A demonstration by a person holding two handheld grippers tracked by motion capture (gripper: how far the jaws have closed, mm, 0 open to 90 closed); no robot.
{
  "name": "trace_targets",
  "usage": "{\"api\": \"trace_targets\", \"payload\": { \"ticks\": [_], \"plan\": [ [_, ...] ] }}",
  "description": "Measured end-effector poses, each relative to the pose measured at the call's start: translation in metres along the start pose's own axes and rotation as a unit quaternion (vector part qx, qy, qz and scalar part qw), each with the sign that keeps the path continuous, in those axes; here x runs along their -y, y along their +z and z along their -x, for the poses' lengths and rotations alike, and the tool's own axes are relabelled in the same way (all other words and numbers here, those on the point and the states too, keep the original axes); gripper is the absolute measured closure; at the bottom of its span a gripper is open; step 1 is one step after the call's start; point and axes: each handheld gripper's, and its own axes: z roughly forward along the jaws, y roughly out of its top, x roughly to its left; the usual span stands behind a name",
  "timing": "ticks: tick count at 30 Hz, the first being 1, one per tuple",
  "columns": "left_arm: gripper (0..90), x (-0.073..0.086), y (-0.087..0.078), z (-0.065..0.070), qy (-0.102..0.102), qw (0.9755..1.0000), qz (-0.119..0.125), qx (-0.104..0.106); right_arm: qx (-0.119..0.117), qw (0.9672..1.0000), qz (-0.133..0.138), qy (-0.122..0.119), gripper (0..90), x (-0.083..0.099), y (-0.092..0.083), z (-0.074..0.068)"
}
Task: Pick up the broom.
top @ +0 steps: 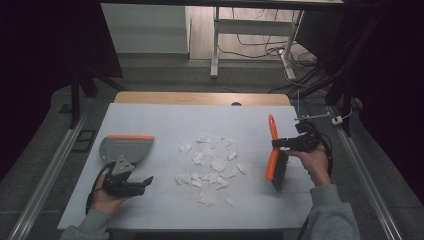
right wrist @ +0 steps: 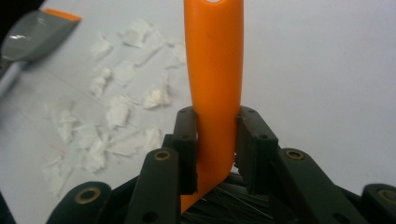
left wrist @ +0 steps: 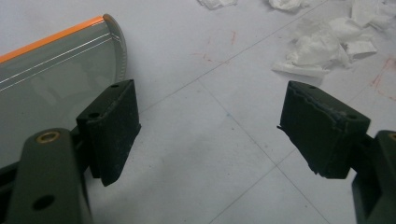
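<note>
An orange-handled brush (top: 273, 152) with dark bristles hangs above the right side of the white table, my right gripper (top: 281, 143) shut on its handle (right wrist: 214, 84). Both pads (right wrist: 187, 140) press the handle's sides. Several torn white paper scraps (top: 212, 165) lie scattered mid-table; they appear to the left in the right gripper view as scraps (right wrist: 112, 112). A grey dustpan (top: 125, 148) with an orange front edge lies at the left. My left gripper (top: 145, 181) rests just below it, open, with bare table between its pads (left wrist: 114, 126). The dustpan (left wrist: 56, 70) fills the upper left there.
The white table cover (top: 165, 120) ends in a wooden strip at the far edge. Metal rails run along both sides of the table. A desk frame and loose cables stand on the floor beyond. Scraps (left wrist: 322, 46) lie at the upper right of the left gripper view.
</note>
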Motion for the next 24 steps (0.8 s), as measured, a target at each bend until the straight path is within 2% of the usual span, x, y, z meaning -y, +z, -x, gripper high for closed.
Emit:
{"api": "trace_targets", "payload": {
  "ticks": [2, 3, 9, 14, 18, 19, 24],
  "plan": [
    [20.8, 0.0, 0.001, 0.0, 0.0, 1.0, 0.0, -0.001, -0.003, 1.0, 0.005, -0.002, 70.7, 0.0, -0.001, -0.002],
    [20.9, -0.001, 0.001, 0.0, 0.0, 1.0, 0.0, 0.0, -0.014, 0.9998, 0.013, -0.004, 70.7, 0.0, 0.0, -0.006],
    [21.0, -0.002, 0.002, 0.0, -0.002, 1.0, 0.001, -0.001, -0.044, 0.9974, 0.056, -0.012, 70.8, 0.002, 0.001, -0.01],
    [21.1, -0.003, 0.004, 0.0, -0.005, 1.0, 0.003, -0.001, -0.065, 0.9934, 0.092, -0.022, 70.8, 0.001, -0.001, -0.015],
    [21.2, -0.006, 0.005, 0.001, -0.006, 1.0, 0.006, 0.0, -0.078, 0.9907, 0.108, -0.03, 70.7, 0.001, -0.003, -0.02],
    [21.2, -0.007, 0.005, 0.001, -0.005, 1.0, 0.008, 0.0, -0.078, 0.9907, 0.108, -0.03, 70.7, 0.001, -0.003, -0.02],
    [21.2, -0.015, 0.005, 0.005, 0.006, 0.9998, 0.018, -0.002, -0.098, 0.9861, 0.128, -0.039, 70.7, 0.0, -0.002, -0.03]
  ]
}}
